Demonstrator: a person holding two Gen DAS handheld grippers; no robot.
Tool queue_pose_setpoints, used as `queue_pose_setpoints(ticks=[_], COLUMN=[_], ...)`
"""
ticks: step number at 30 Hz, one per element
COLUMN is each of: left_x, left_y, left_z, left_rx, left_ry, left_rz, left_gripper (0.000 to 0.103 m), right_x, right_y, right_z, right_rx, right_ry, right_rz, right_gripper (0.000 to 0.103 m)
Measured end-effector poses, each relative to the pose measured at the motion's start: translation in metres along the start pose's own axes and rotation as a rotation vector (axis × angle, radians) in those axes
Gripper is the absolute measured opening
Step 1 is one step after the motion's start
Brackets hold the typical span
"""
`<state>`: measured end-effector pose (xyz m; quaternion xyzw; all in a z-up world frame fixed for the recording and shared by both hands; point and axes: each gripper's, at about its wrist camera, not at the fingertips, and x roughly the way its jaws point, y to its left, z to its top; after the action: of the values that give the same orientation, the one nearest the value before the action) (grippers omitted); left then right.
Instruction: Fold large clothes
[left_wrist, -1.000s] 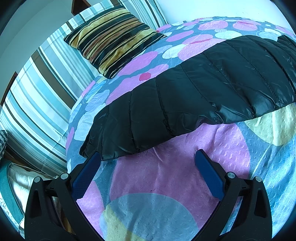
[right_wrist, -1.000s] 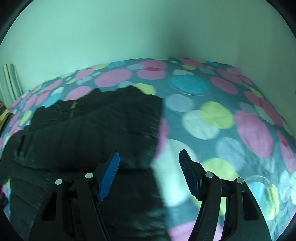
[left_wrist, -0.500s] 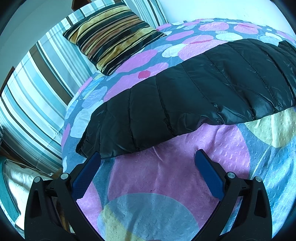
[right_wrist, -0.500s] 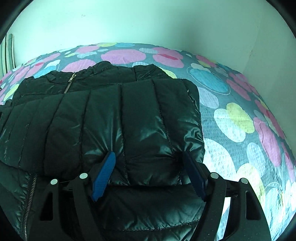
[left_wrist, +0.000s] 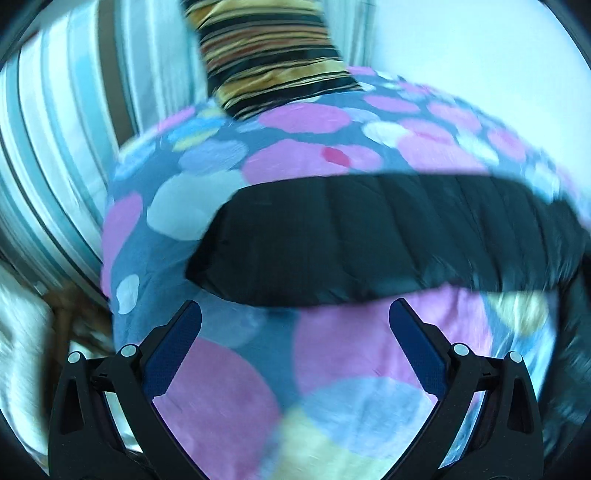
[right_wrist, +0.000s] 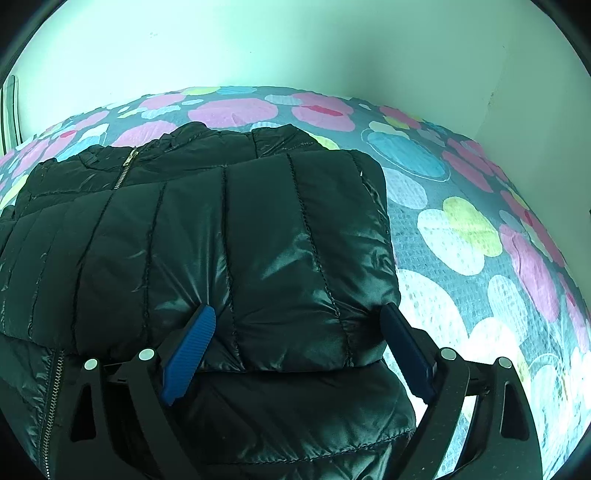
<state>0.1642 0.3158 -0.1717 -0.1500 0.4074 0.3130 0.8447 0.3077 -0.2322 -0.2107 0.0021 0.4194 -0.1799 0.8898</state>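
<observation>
A black quilted puffer jacket (right_wrist: 229, 236) lies on a bed with a spotted bedspread (right_wrist: 461, 236). Its sleeve is folded across the body, and the zipper (right_wrist: 123, 166) shows at the upper left. My right gripper (right_wrist: 299, 321) is open and sits low over the folded part, its blue pads (right_wrist: 190, 347) straddling the padded edge. In the left wrist view the jacket's sleeve (left_wrist: 369, 240) lies as a dark band across the bedspread (left_wrist: 221, 387). My left gripper (left_wrist: 295, 314) is open and empty, just short of the sleeve's near edge. That view is blurred.
A striped cushion (left_wrist: 273, 59) stands at the head of the bed against striped fabric (left_wrist: 55, 129). Pale walls (right_wrist: 295, 44) border the bed on the far side and right. The bed's left edge (left_wrist: 107, 266) drops off to a cluttered floor.
The left view has swung right and is now blurred, with the sleeve farther off. The right gripper has settled over the folded jacket and moved a little closer.
</observation>
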Motion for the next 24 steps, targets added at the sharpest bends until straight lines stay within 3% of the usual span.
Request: queue_pose_setpoints(ticks=[5,7,14,18,21,22,24], left_x=[0.027,0.037,0.058,0.059,0.061,0.061,0.059], left_y=[0.050,0.061,0.058,0.058,0.057,0.054,0.051], left_z=[0.020,0.024,0.035,0.041,0.044,0.044,0.045], left_rx=[-0.195,-0.220,-0.143,-0.166,-0.190,-0.177,-0.154], left_ry=[0.081,0.097,0.116,0.105,0.105,0.094,0.082], left_rz=[-0.130,-0.141,-0.157,-0.199,-0.192,-0.169,-0.156], left_gripper=[0.101,0.101,0.099,0.065,0.058,0.045,0.028], right_x=[-0.001,-0.001,-0.002,-0.003,-0.003,-0.003,-0.003], right_y=[0.001,0.001,0.002,0.003,0.002,0.002,0.002], right_z=[0.000,-0.001,-0.001,-0.001,-0.001,-0.001,-0.002], right_rx=[-0.003,-0.005,-0.008,-0.009,-0.010,-0.010,-0.010], right_ry=[-0.003,-0.003,-0.006,-0.007,-0.008,-0.008,-0.008], right_rz=[-0.006,-0.007,-0.017,-0.021,-0.022,-0.021,-0.021], right_gripper=[0.090,0.090,0.090,0.090,0.090,0.090,0.090])
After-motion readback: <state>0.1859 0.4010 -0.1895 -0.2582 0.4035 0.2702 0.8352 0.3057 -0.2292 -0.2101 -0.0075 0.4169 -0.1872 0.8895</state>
